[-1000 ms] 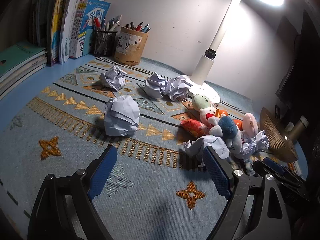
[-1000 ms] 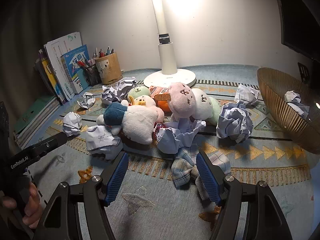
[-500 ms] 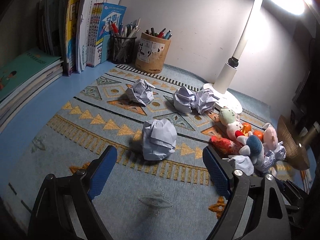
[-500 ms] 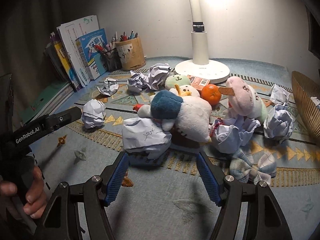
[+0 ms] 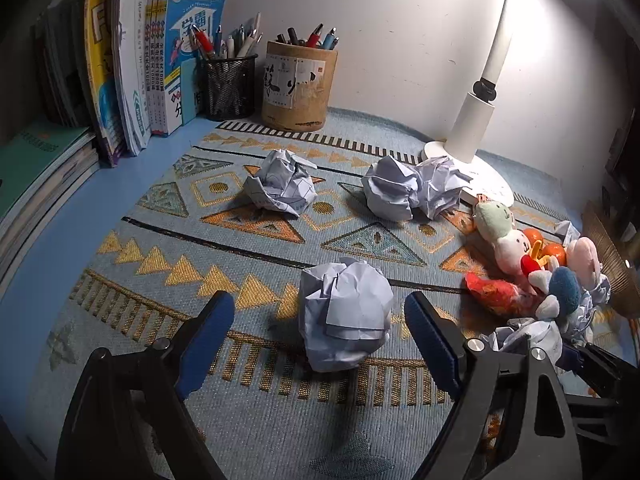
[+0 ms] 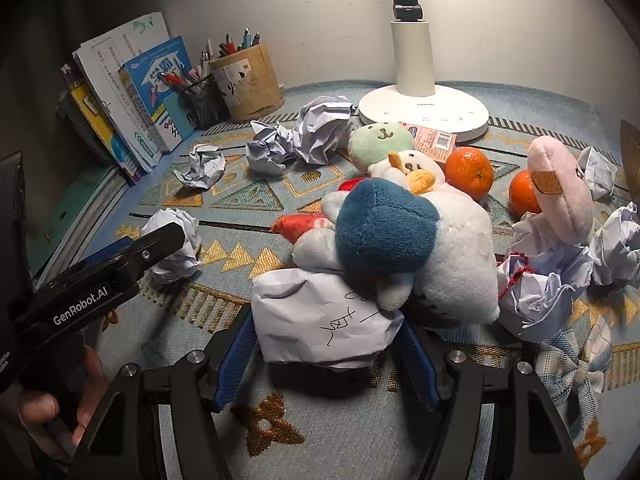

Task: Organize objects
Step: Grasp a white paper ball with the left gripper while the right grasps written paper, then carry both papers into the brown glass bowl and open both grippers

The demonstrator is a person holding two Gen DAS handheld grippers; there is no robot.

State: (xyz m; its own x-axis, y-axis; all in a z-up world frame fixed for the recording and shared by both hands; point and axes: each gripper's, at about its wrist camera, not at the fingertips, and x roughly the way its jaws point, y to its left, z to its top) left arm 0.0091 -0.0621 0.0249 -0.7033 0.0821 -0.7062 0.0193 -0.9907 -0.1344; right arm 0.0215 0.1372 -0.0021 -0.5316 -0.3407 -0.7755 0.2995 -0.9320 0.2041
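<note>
My left gripper (image 5: 320, 340) is open, its blue pads on either side of a crumpled white paper ball (image 5: 346, 316) on the patterned mat, not touching it. In the right wrist view my right gripper (image 6: 326, 354) is open around a crumpled paper with handwriting (image 6: 324, 318), which lies against a white plush with a blue head (image 6: 400, 240). The left gripper's body (image 6: 92, 292) shows at the left next to the same paper ball (image 6: 174, 246). More paper balls (image 5: 280, 186), plush toys (image 6: 380, 140) and two oranges (image 6: 468, 172) lie around.
Books (image 5: 132, 64) and two pen holders (image 5: 298, 84) stand at the back left. A white desk lamp (image 6: 420, 108) stands at the back. A gold wire basket (image 5: 608, 252) is at the right. A plaid cloth (image 6: 572, 356) lies at the right front.
Both grippers have moved forward and left. The paper ball has come between the left pads, and the handwritten paper has come between the right pads.
</note>
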